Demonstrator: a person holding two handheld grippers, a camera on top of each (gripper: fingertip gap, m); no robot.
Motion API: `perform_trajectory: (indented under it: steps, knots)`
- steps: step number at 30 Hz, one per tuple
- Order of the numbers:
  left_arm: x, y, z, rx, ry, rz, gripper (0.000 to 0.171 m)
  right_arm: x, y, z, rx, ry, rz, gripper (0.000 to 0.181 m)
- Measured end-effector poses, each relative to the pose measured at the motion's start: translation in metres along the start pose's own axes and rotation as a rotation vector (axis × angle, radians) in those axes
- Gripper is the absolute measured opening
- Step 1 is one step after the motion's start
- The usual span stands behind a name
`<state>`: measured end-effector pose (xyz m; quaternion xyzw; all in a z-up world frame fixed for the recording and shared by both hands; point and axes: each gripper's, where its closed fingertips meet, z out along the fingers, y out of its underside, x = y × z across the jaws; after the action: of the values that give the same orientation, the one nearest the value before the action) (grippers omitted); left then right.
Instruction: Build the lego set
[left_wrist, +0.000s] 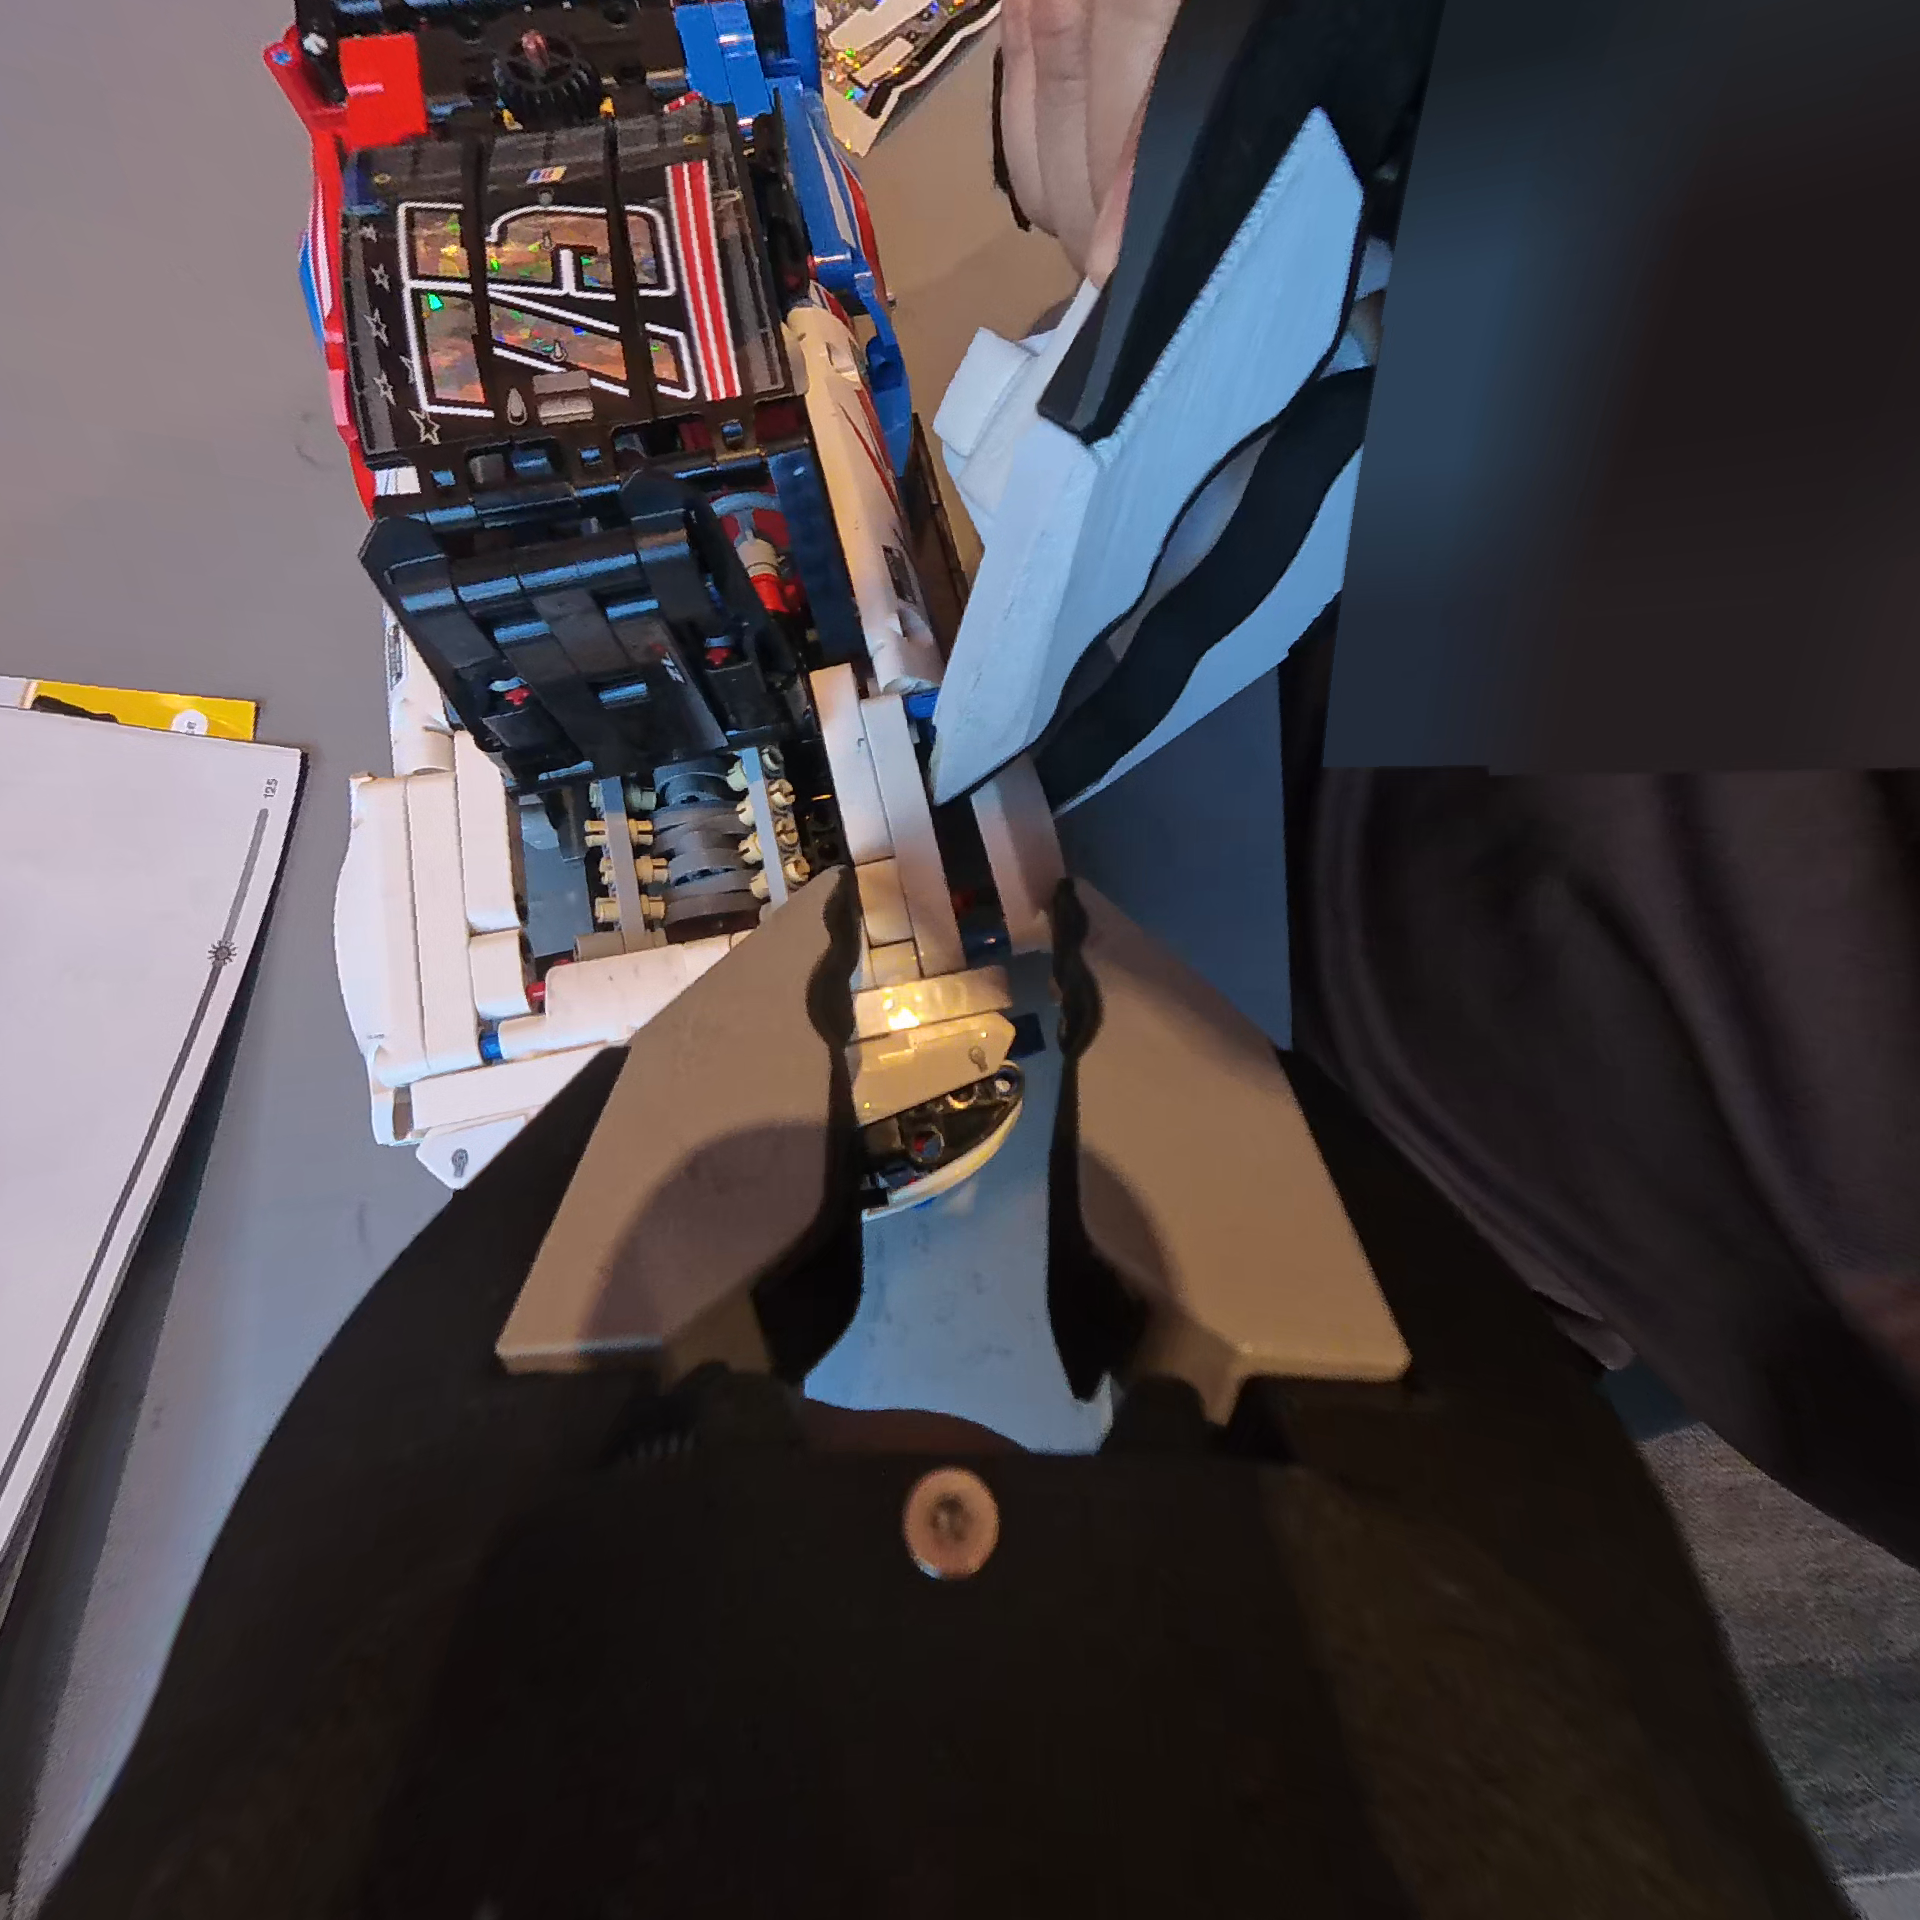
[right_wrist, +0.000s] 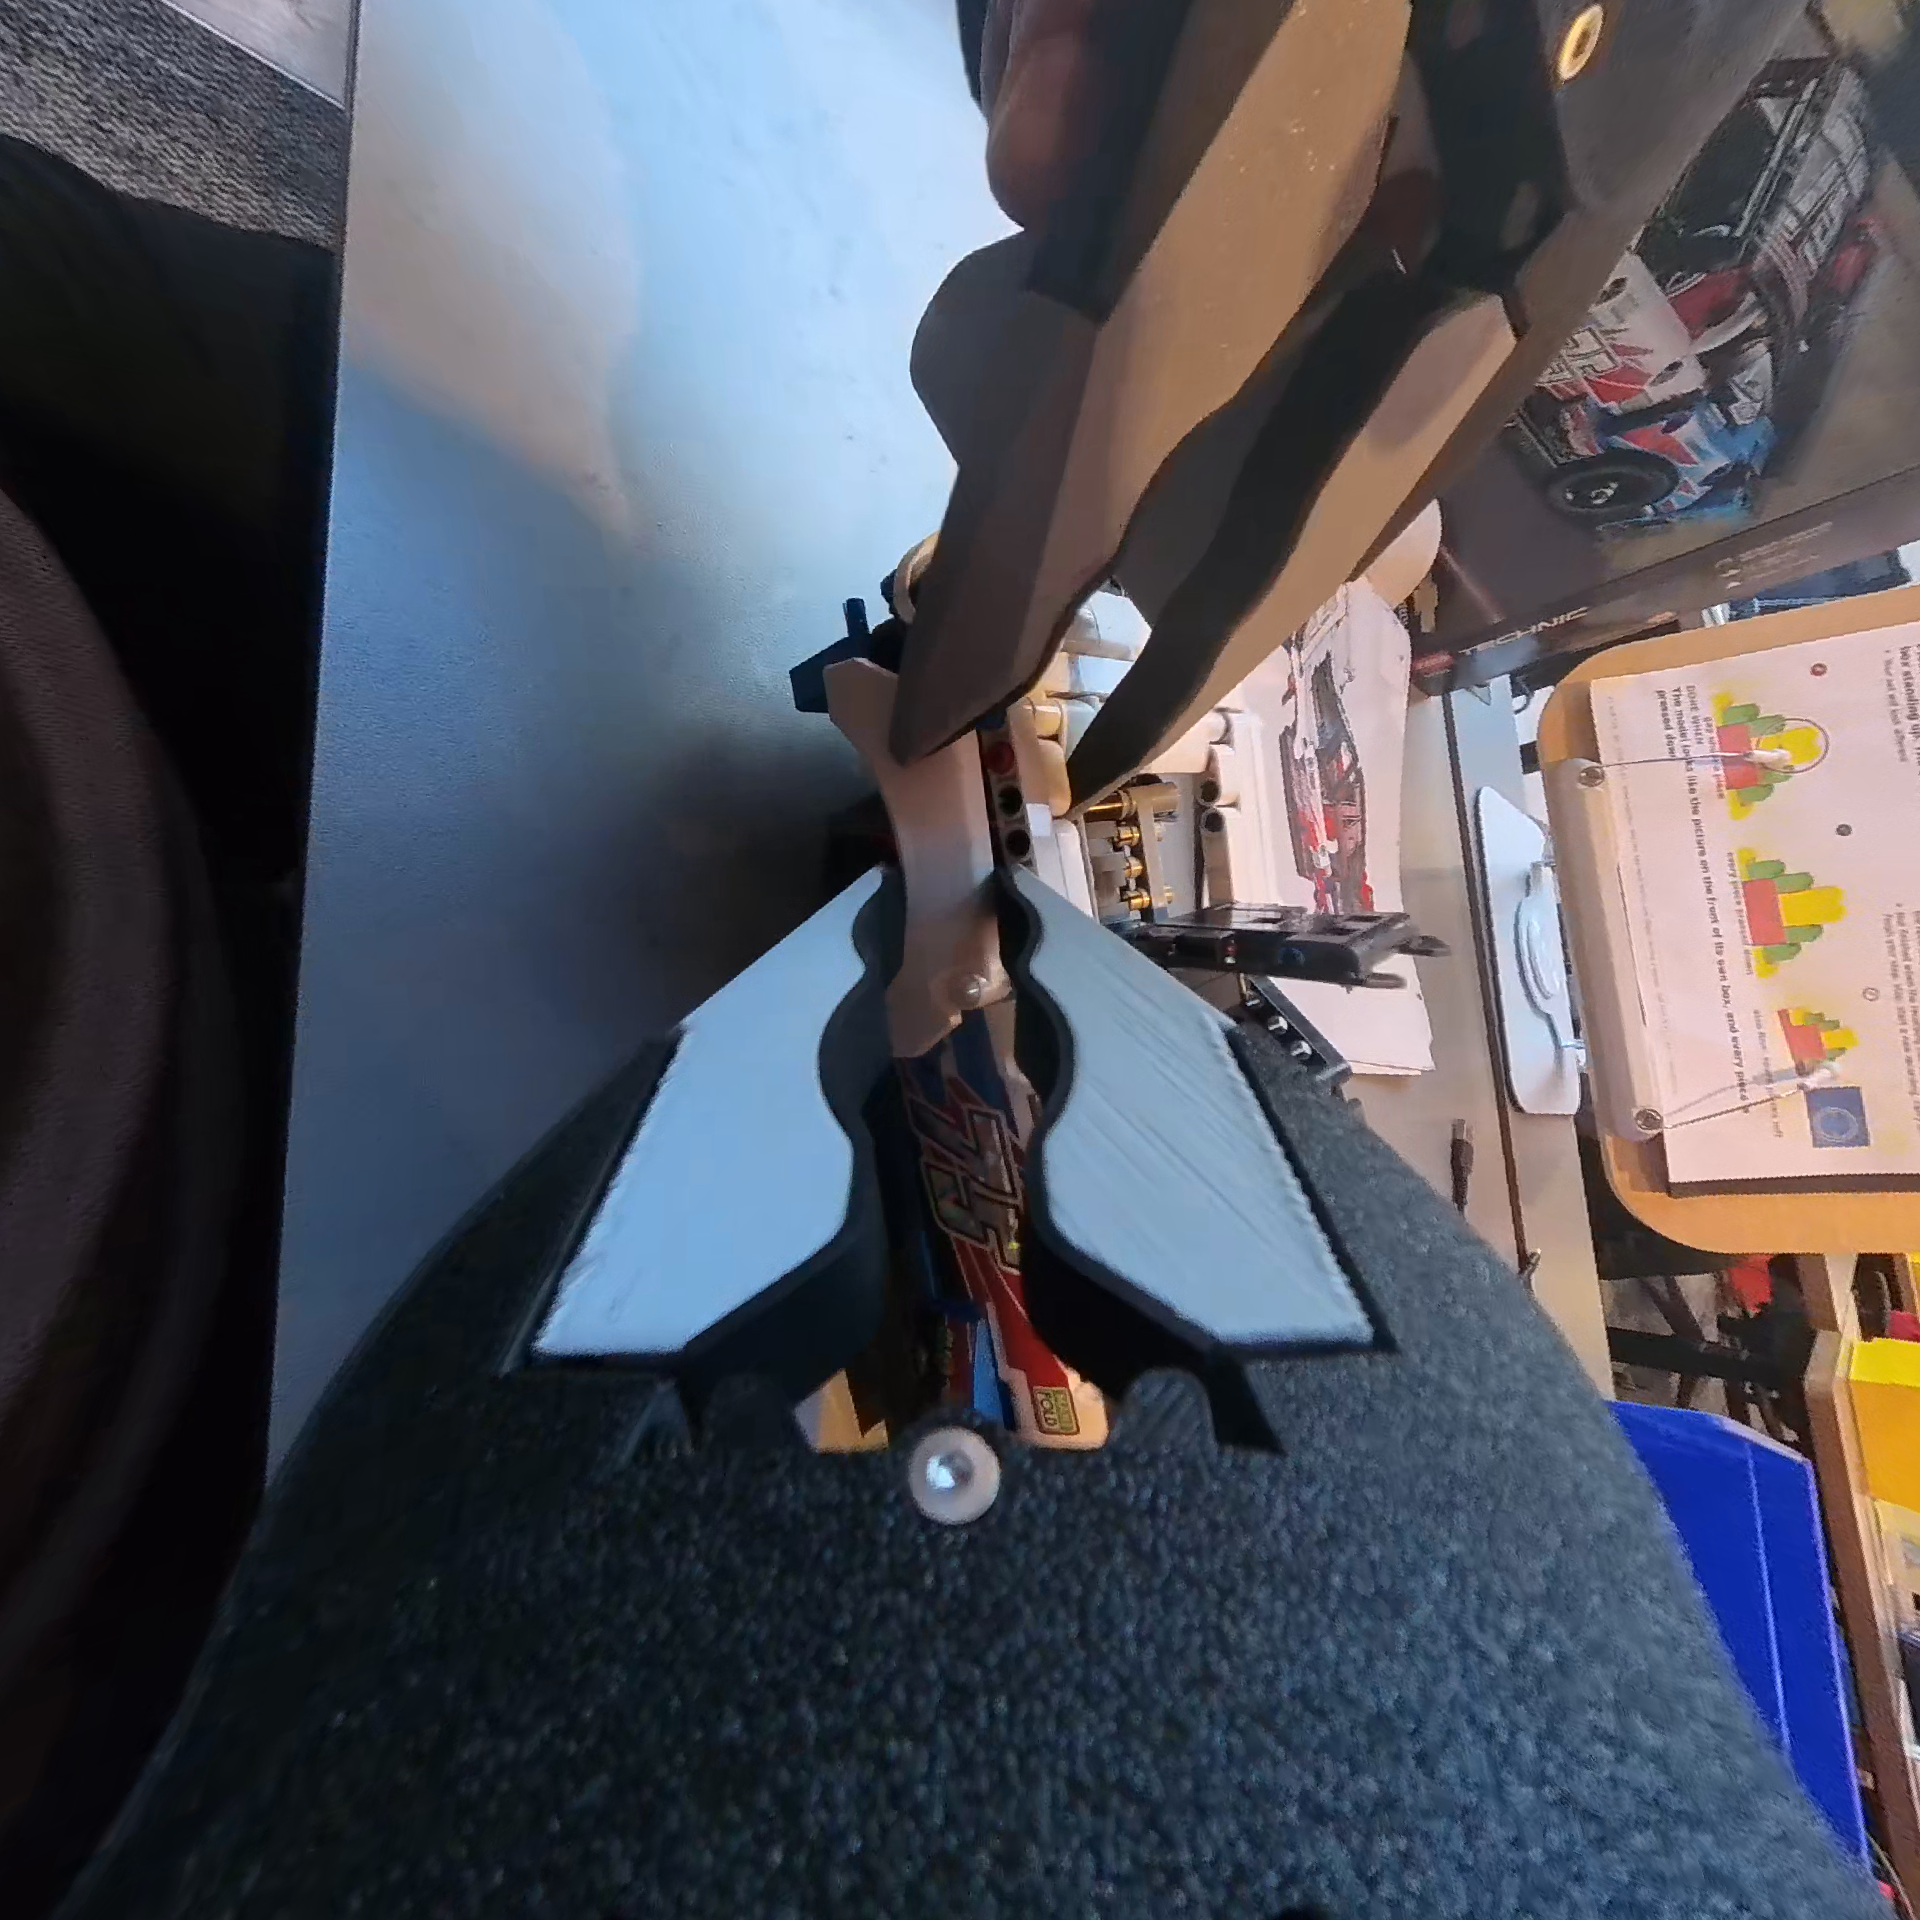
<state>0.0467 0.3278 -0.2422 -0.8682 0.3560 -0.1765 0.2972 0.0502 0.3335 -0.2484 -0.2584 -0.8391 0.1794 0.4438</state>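
Lego race car (left_wrist: 582, 520) lying on grey tabletop (left_wrist: 156, 416), nose close to near edge. Left gripper (left_wrist: 951, 914), tan fingers (left_wrist: 717, 1122) narrowed around white front fender panel (left_wrist: 914, 935), contact on both sides. Right gripper (right_wrist: 951, 888), white fingers (right_wrist: 727, 1164) clamped on stickered side panel (right_wrist: 966, 1226). Instruction booklet (left_wrist: 104, 987) at left edge.
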Motion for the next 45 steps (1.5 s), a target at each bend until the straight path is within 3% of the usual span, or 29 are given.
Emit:
perform_trajectory:
  steps: [8, 18, 25, 34, 45]
  knots:
    - [-0.0009, 0.0008, 0.0005, -0.009, -0.015, -0.021, 0.033, 0.0004, 0.0005, 0.0011, -0.021, 0.058, -0.052, 0.018]
    - [-0.0006, -0.0015, -0.0001, -0.011, -0.005, -0.024, 0.033, -0.0016, 0.0007, -0.0004, -0.03, 0.002, 0.099, 0.018]
    - [-0.0009, -0.0013, 0.0018, -0.045, -0.069, 0.025, 0.034, -0.0008, 0.0028, 0.0007, -0.096, 0.148, -0.024, 0.018]
    - [-0.0003, -0.0028, 0.0012, 0.002, -0.038, -0.024, 0.033, 0.0028, 0.0007, -0.0035, -0.107, 0.175, -0.078, 0.018]
    - [-0.0024, -0.005, 0.0031, -0.037, -0.004, -0.015, 0.033, 0.0045, 0.0006, -0.0015, -0.107, 0.134, -0.147, 0.017]
